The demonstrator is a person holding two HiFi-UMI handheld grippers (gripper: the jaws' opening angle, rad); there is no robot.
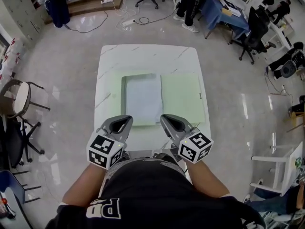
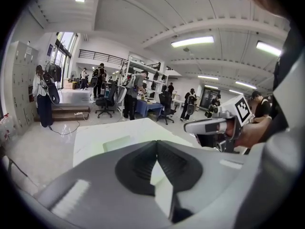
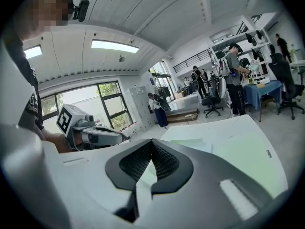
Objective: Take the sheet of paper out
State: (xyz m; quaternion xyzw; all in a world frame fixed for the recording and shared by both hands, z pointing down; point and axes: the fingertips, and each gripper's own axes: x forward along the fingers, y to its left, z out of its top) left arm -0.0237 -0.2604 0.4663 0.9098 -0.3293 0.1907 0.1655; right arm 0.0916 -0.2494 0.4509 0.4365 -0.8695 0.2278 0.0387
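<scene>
The folder (image 1: 183, 99) lies open on the table (image 1: 143, 56). The sheet of paper (image 1: 142, 99) lies on its left half. The left gripper (image 1: 127, 119) and right gripper (image 1: 165, 118) sit side by side at its near edge.

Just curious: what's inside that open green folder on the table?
In the green folder, a white sheet of paper covers the left half; the right half is bare. Anything under the sheet is hidden.

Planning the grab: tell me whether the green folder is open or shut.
Open. The folder lies spread flat on the table, its cover turned out rightward, the paper bare on its left half.
</scene>
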